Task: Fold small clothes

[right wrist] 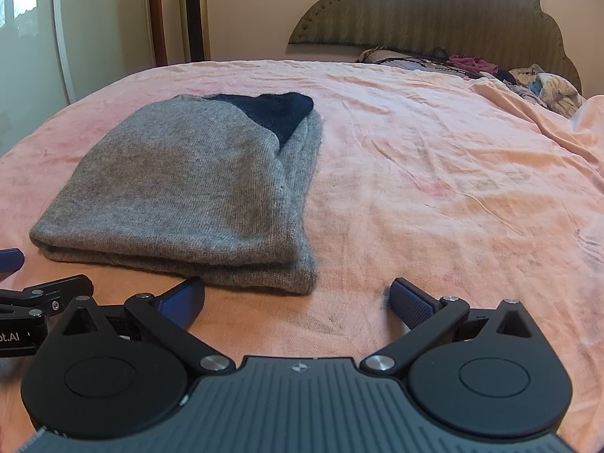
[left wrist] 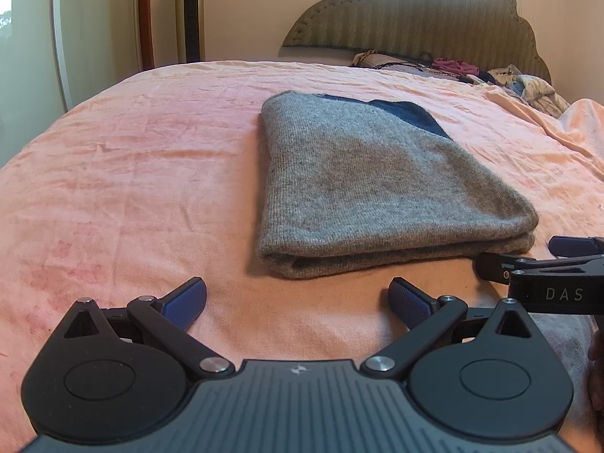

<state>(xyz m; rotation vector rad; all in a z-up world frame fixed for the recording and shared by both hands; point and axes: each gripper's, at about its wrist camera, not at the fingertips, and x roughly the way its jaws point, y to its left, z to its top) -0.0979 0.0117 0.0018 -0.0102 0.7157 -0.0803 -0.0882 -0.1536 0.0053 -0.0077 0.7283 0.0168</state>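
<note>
Folded grey sweater (left wrist: 362, 181) on bed (left wrist: 132, 173), ahead of both grippers' spread, empty fingers (left wrist: 185, 302)

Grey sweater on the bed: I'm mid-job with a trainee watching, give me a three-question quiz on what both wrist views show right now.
1. True or false: the left gripper is clamped on the grey sweater.
2. Multiple choice: the dark blue part of the sweater lies at A) the end nearest the grippers, B) the far end, toward the headboard, C) under the right gripper.
3. Fill in: the loose pile of clothes lies at the ___ of the bed, on the pink sheet.

Key
1. False: both grippers stand open, just short of the folded near edge.
2. B.
3. Head, just before the headboard.
</note>
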